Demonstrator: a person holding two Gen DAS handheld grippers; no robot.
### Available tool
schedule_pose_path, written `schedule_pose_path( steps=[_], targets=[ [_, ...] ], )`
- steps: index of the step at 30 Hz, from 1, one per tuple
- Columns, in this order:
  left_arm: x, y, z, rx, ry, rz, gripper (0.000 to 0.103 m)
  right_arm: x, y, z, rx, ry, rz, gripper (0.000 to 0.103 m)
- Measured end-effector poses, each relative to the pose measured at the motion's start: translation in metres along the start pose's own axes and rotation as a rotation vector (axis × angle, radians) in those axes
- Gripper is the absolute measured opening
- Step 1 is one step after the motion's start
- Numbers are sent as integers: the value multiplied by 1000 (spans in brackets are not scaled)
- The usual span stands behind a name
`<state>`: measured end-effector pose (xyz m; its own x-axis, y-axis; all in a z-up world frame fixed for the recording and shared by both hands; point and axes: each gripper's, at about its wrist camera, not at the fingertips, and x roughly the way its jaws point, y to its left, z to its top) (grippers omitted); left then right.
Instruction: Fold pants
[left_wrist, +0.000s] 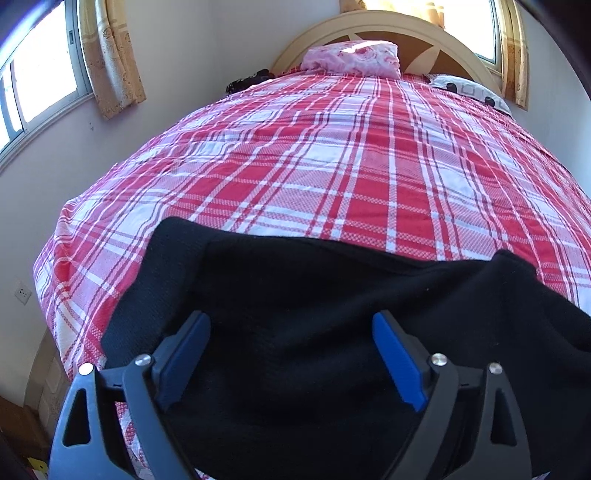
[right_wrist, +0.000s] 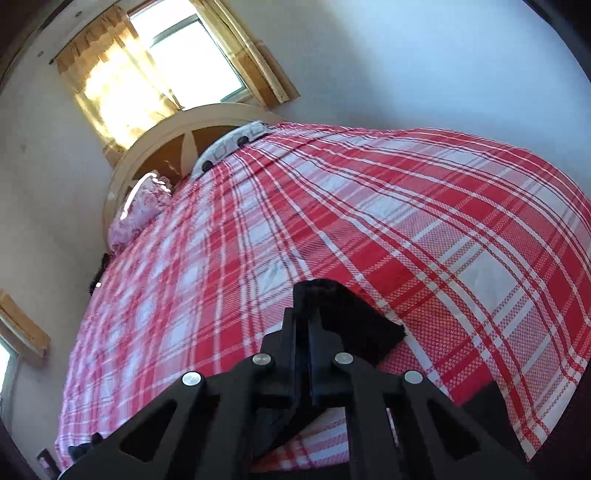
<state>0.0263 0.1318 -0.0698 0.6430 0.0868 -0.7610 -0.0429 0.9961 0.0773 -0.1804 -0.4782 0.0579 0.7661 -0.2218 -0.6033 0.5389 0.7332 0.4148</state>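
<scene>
The black pants (left_wrist: 314, 295) lie spread over the near end of the red and white plaid bed (left_wrist: 332, 166). My left gripper (left_wrist: 291, 339) is open, its blue pads (left_wrist: 397, 362) wide apart just above the black cloth. In the right wrist view my right gripper (right_wrist: 308, 314) is shut on a corner of the black pants (right_wrist: 358, 317), which sticks out to the right of the fingers and is lifted above the bed (right_wrist: 406, 221).
A pink floral pillow (left_wrist: 351, 59) and a white patterned pillow (left_wrist: 469, 90) lie by the curved headboard (left_wrist: 388, 26). Curtained windows (left_wrist: 44, 70) are on the left wall and behind the headboard. A dark item (left_wrist: 251, 79) sits at the bed's far left edge.
</scene>
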Motion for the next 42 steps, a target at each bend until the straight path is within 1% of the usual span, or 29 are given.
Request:
schedule_pose_path(
  steps=[4, 6, 9, 11, 13, 15, 18, 20, 21, 22, 23, 24, 25, 26, 27, 29, 30, 31, 32, 33, 35, 36, 37, 38, 39, 40, 41, 42],
  targets=[
    [1, 1, 0, -6, 2, -6, 93, -55, -1, 5, 57, -64, 106, 5],
    [0, 0, 0, 1, 3, -7, 93, -84, -9, 2, 89, -101, 131, 5],
    [1, 0, 2, 18, 7, -15, 93, -113, -30, -11, 145, -119, 140, 5],
    [1, 0, 4, 29, 13, -21, 93, -124, -49, -25, 174, -115, 104, 5],
    [1, -1, 6, 47, 17, -26, 93, -127, -76, -45, 212, -85, 30, 5],
    [1, -3, 8, 72, 20, -24, 93, -117, -106, -69, 253, -16, -30, 5],
    [-2, -6, 9, 103, 16, -13, 92, -102, -133, -100, 303, 101, -105, 5],
    [-2, -7, 8, 112, 13, -3, 92, -99, -139, -113, 315, 154, -136, 6],
    [-1, -8, 9, 110, 14, 1, 92, -98, -139, -118, 303, 178, -168, 6],
    [-1, -8, 9, 109, 15, 3, 92, -99, -137, -120, 293, 184, -188, 7],
    [-1, -8, 9, 109, 16, 6, 92, -101, -137, -121, 290, 181, -203, 10],
    [-2, -10, 10, 114, 17, 11, 92, -102, -135, -118, 286, 181, -236, 16],
    [-2, -10, 10, 119, 17, 15, 92, -105, -133, -114, 277, 170, -287, 25],
    [-3, -10, 10, 122, 16, 18, 92, -108, -131, -109, 260, 145, -327, 34],
    [-4, -10, 10, 125, 15, 20, 92, -114, -128, -103, 238, 95, -345, 38],
    [-7, -10, 10, 117, 13, 20, 92, -123, -120, -91, 208, 3, -328, 55],
    [-11, -9, 9, 104, 8, 12, 92, -125, -115, -85, 196, -30, -298, 57],
    [-13, -9, 9, 97, 4, 5, 92, -122, -110, -79, 178, -51, -238, 58],
    [-17, -10, 8, 87, -5, -7, 92, -113, -104, -72, 150, -45, -185, 58],
    [-21, -11, 7, 83, -12, -14, 92, -103, -98, -68, 113, -30, -169, 58],
    [-26, -16, 5, 87, -23, -27, 92, -83, -89, -63, 30, -1, -203, 58],
    [-28, -19, 3, 98, -21, -31, 92, -68, -84, -62, -27, 28, -228, 58],
    [-28, -22, 1, 111, -17, -31, 92, -57, -82, -63, -54, 52, -253, 58],
    [-28, -26, -1, 124, -12, -23, 92, -47, -82, -66, -74, 82, -286, 55],
    [-27, -28, -2, 131, -9, -16, 92, -37, -84, -69, -81, 111, -297, 50],
    [-26, -30, -3, 137, -6, -9, 92, -33, -86, -73, -78, 129, -283, 32],
    [-25, -30, -4, 138, -3, -6, 92, -28, -88, -77, -76, 144, -274, 24],
    [-25, -32, -4, 138, 1, -5, 92, -29, -88, -80, -91, 133, -278, 20]
  ],
)
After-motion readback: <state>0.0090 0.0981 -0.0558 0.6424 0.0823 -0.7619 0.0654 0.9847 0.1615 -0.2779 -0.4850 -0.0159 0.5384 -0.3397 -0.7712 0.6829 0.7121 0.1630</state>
